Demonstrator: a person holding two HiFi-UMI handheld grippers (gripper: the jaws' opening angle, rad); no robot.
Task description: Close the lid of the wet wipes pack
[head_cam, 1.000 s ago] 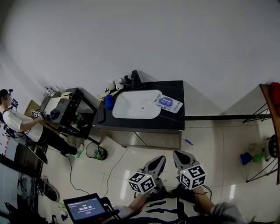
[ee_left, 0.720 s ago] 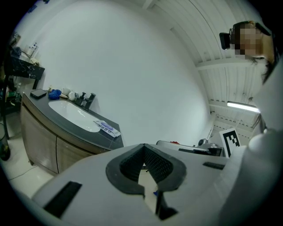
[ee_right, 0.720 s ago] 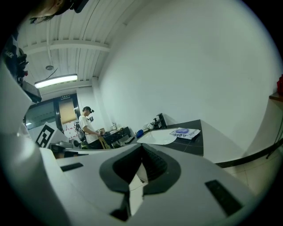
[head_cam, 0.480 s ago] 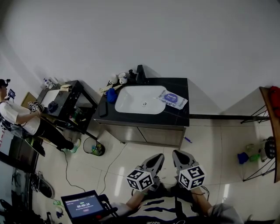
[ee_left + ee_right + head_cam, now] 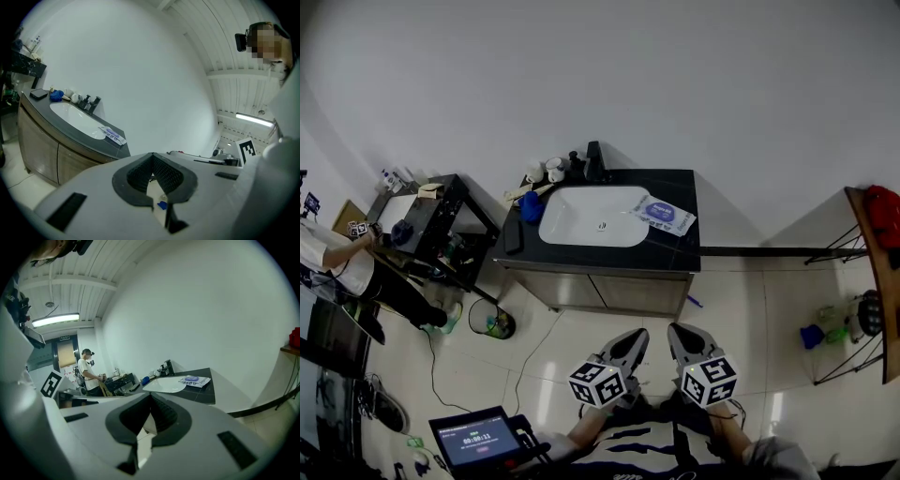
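The wet wipes pack [image 5: 664, 214], white with a purple label, lies flat on the black countertop [image 5: 675, 253] to the right of the white sink [image 5: 591, 216]. It is too far off to tell how its lid stands. The pack also shows small in the left gripper view [image 5: 111, 135] and in the right gripper view [image 5: 193, 379]. My left gripper [image 5: 633, 339] and right gripper [image 5: 678, 335] hang side by side low over the tiled floor, well short of the vanity. Both are shut with nothing between their pads.
A black faucet [image 5: 594, 161], cups, a blue cloth [image 5: 531, 206] and a dark flat item [image 5: 513, 236] sit around the sink. A black cart [image 5: 431, 225] and a person [image 5: 337, 258] are at left, with a bin [image 5: 492, 322] beside the vanity. A tablet [image 5: 473, 439] and a rack [image 5: 862, 281] stand nearby.
The head view has shifted slightly, so the vanity sits a little differently in frame. Both grippers stay shut and have barely moved. The person at left has drifted toward the frame edge.
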